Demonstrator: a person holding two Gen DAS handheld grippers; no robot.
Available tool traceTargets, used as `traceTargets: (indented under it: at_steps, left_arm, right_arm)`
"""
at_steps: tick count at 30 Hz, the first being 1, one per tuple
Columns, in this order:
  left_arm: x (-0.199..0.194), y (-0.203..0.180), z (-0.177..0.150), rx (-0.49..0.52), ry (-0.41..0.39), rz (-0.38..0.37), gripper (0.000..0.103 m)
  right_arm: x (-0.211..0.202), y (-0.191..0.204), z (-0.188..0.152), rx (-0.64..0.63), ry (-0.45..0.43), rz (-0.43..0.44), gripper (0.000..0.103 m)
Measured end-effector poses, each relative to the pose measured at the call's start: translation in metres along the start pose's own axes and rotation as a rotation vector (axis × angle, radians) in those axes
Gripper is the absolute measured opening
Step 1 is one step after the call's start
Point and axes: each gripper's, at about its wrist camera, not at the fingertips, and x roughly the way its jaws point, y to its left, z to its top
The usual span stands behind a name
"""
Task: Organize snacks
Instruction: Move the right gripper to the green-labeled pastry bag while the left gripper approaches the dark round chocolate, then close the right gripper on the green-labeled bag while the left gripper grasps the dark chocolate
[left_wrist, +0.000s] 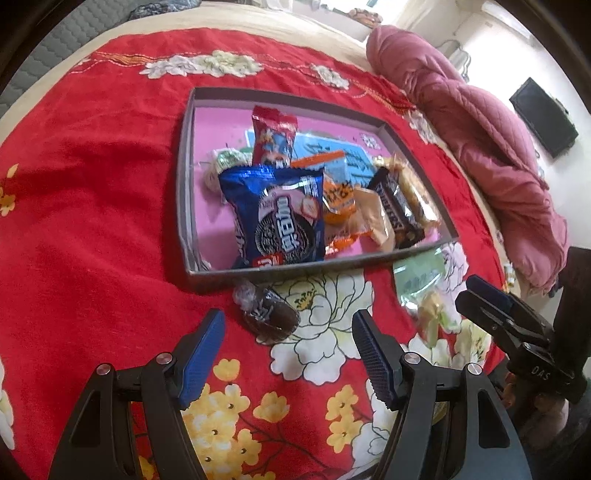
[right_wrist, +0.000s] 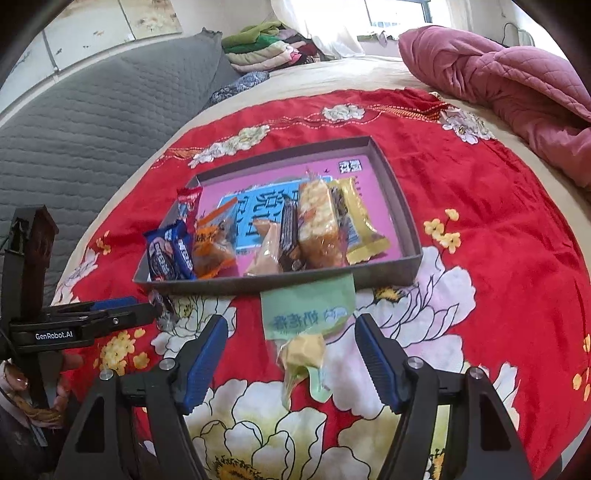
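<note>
Snacks nearly boxed, two stragglers left on the cloth

Tray (left_wrist: 186, 173) is the landmark: a shallow grey box with a pink floor, lying on the red flowered cloth (left_wrist: 85, 206). Inside it already lie a blue cookie pack (left_wrist: 275, 214), a red packet (left_wrist: 275, 134) behind that, an orange packet (left_wrist: 338, 197), a dark chocolate bar (left_wrist: 393, 206) and a yellow-wrapped bar (right_wrist: 360, 221) toward the far right wall.

Two pieces remain outside, both just in front of the tray's near wall. A dark chocolate pie in clear wrap (left_wrist: 269, 317) lies off the near-left part of that wall. A pale green packet (right_wrist: 306, 317) lies off the near-right part, its top edge touching or tucked under the wall; which one, I cannot tell.

Left gripper (left_wrist: 288, 350) has its fingers spread wide and empty, the pie lying between and slightly ahead of them. Right gripper (right_wrist: 291, 350) is likewise wide and empty, straddling the green packet's lower end.

Judging by this, the step in hand is the pickup of the last loose snacks. Next each gripper would need to drop to the cloth, close on its piece without snagging fabric, then lift over the near wall into a free pink patch. The soft, crinkly wraps may slip or fold, so a grip on the filled part seems wiser.
</note>
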Motion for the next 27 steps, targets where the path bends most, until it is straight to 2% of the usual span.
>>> traceTargets:
  at_steps: [9, 16, 24, 27]
  left_arm:
    - [0.019, 0.003, -0.003, 0.006, 0.029, 0.033, 0.073]
    - [0.026, 0.002, -0.002, 0.008, 0.016, 0.042, 0.073]
    - [0.030, -0.001, 0.000, 0.014, 0.000, 0.053, 0.073]
    - [0.031, -0.001, 0.000, 0.008, 0.000, 0.050, 0.073]
  right_arm:
    - [0.017, 0.003, -0.011, -0.020, 0.057, -0.016, 0.072]
    - [0.036, 0.006, -0.020, -0.042, 0.099, -0.035, 0.072]
    - [0.045, 0.013, -0.024, -0.091, 0.095, -0.063, 0.072]
    - [0.046, 0.010, -0.023, -0.082, 0.088, -0.064, 0.068]
